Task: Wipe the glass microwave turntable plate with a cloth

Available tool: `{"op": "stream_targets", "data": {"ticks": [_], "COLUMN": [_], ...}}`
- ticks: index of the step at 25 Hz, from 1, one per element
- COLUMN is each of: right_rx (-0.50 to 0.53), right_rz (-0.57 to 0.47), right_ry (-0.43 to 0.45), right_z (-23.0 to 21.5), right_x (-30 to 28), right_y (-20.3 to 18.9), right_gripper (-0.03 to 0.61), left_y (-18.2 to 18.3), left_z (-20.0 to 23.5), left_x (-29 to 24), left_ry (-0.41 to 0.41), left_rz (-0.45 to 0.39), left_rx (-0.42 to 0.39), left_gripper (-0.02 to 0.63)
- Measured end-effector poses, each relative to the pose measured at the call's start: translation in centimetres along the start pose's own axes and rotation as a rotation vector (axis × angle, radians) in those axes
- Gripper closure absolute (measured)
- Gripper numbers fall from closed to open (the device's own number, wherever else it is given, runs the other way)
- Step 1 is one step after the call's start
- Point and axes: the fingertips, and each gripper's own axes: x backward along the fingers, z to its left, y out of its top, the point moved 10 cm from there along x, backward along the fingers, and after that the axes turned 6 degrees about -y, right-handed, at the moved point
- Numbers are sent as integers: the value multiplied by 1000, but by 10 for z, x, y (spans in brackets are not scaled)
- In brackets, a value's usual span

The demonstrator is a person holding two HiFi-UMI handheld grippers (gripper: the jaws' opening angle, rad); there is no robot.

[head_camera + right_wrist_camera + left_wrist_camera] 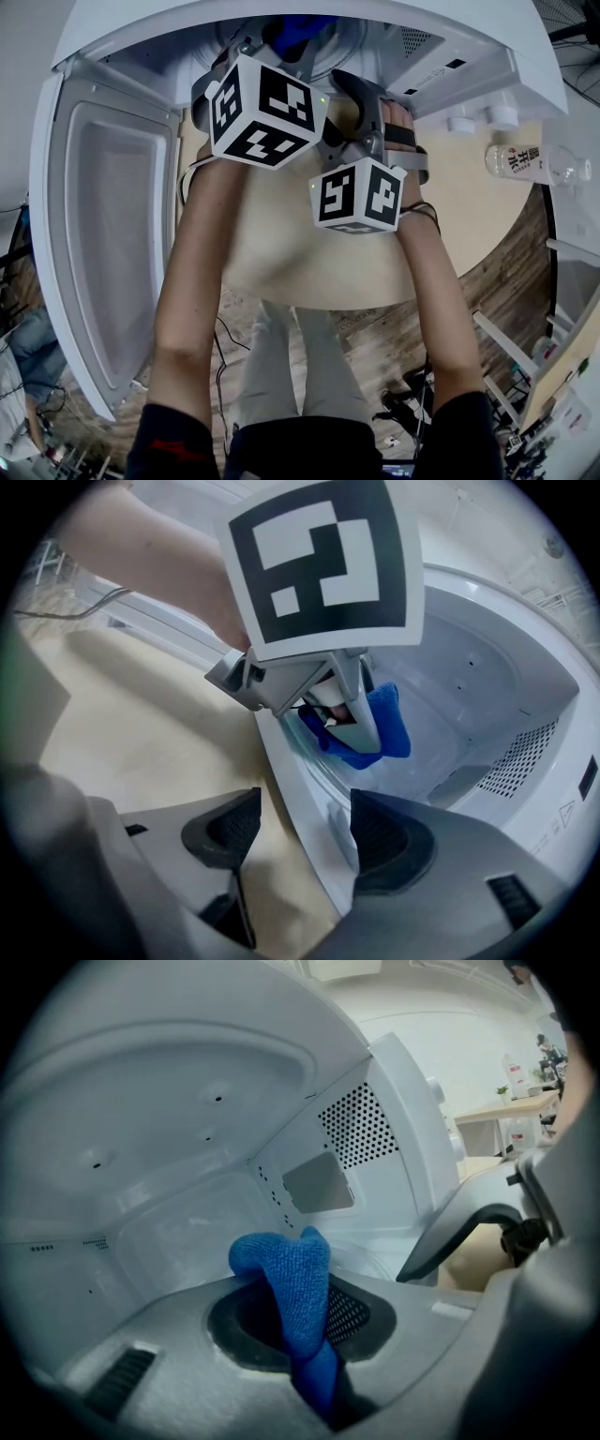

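Cloth (281,1260) is clamped in left gripper (300,1326) inside microwave (450,56), by glass plate (305,754); wiping is judged barely begun. Right gripper (305,836) is held w/ jaws apart, empty.

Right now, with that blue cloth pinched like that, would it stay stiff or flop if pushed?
Probably floppy: the blue cloth folds over and droops above the fingers of the left gripper. Likely light, since one pinch holds it up. Its fuzzy weave looks grippy, not slippery.
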Motion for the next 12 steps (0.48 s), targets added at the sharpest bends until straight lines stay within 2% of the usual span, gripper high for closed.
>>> {"op": "stream_targets", "data": {"ticks": [12], "right_rx": [0], "right_rz": [-2], "right_ry": [2], "right_z": [0], "right_x": [0], "right_y": [0], "right_gripper": [288], "left_y": [-17], "left_z": [19], "left_x": [13], "left_ry": [88], "left_rz": [53], "left_rx": [43], "left_gripper": [557]}}
